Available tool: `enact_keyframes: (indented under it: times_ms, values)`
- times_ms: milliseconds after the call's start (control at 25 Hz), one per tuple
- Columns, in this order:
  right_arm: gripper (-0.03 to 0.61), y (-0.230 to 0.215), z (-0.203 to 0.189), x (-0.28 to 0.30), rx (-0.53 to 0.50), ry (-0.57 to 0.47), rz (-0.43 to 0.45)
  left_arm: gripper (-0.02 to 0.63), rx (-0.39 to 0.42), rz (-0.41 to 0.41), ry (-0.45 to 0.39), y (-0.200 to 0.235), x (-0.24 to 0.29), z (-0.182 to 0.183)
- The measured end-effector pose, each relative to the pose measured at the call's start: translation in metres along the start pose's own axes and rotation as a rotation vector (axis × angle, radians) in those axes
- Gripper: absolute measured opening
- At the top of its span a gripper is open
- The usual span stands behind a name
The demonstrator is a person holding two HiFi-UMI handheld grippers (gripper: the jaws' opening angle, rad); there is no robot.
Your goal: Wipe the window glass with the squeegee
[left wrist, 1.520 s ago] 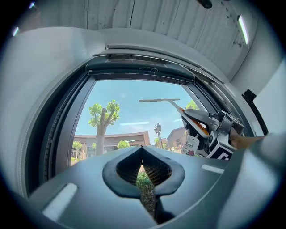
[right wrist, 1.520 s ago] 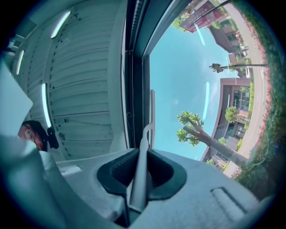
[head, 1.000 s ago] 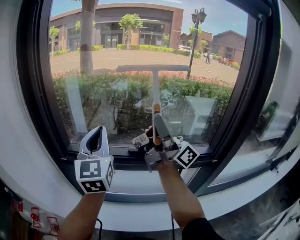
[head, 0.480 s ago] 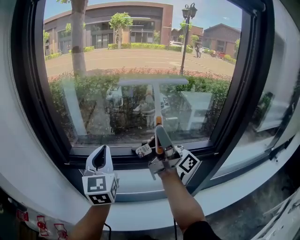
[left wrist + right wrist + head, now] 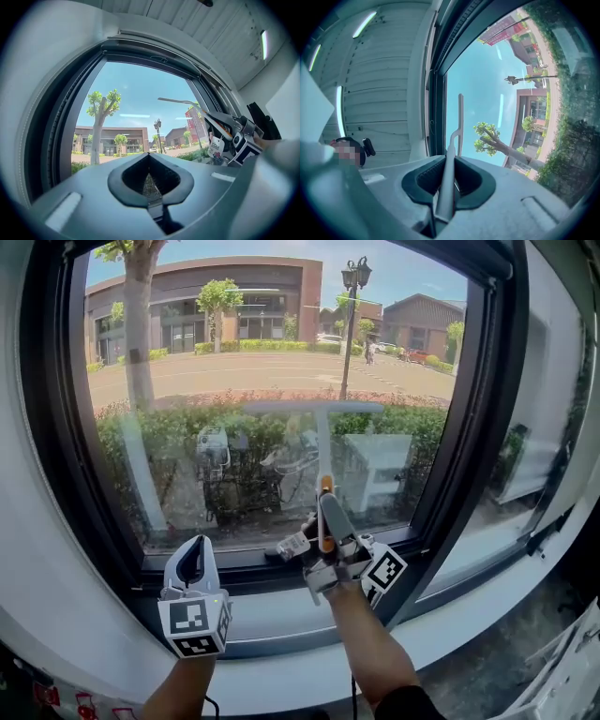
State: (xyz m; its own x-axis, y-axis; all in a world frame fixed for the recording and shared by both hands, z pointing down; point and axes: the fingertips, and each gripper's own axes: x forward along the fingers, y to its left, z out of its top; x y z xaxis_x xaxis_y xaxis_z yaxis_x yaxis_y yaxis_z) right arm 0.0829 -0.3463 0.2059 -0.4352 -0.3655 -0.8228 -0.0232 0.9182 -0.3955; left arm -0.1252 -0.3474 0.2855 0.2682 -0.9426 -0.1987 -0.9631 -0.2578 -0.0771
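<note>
Right gripper (image 5: 326, 514) is clamped on the squeegee (image 5: 322, 442) handle, low near its grip end; the right gripper view shows the shaft (image 5: 446, 180) pinched between both jaws. The blade sits flat against the window glass (image 5: 216, 371) about mid-pane, with the shaft running down toward the lower frame (image 5: 272, 570). Left gripper (image 5: 193, 561) is closed on nothing and hangs near the frame, apart from the tool. The squeegee looks light, with a stiff shaft and a soft rubber edge. A low grip gives reach but likely lets the blade twist, so even pressure is needed. The glass is fragile, so no hard pushing.
</note>
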Motion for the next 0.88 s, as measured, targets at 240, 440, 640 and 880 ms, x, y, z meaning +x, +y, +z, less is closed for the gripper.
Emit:
enact_keyframes:
  times_ms: [240,440,640,880]
  values:
    - [0.043,0.021,0.051,0.049,-0.061,-0.005,0.088,0.002,0.020,0.021,-0.081,-0.003,0.018,0.054]
    - [0.043,0.041,0.105,0.106,-0.085,0.017,0.166,0.002,0.022,0.053,-0.139,-0.016,0.038,0.109]
    - [0.043,0.057,0.143,0.152,-0.114,0.015,0.230,0.002,0.048,0.090,-0.176,-0.019,0.055,0.143]
    - [0.043,0.058,0.178,0.182,-0.093,0.007,0.274,0.002,0.093,0.115,-0.202,-0.037,0.073,0.166]
